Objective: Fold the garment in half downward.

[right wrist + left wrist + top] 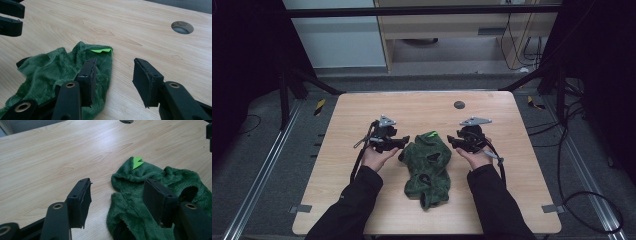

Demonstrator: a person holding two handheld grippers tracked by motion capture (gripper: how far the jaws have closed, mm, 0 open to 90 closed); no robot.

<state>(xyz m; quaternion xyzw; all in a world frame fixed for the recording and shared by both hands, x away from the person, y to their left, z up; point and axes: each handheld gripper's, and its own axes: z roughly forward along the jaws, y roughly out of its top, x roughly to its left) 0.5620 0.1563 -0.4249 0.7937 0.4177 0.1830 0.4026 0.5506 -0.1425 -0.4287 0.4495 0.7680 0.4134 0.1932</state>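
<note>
- Table [362, 200]: pale wood-grain top, with a round grommet hole [459, 104] near the far edge.
- Green fleece garment [428, 167]: crumpled, lying flat at the table's middle between the two grippers; a bright green tag [432, 134] sits at its far end.
- Left gripper [398, 143]: just beside the garment's left edge; jaws stand wide apart over the cloth edge and bare wood, pressing on nothing.
- Right gripper [453, 141]: just beside the garment's right edge; jaws apart, gripping nothing, one jaw over the fleece.
</note>
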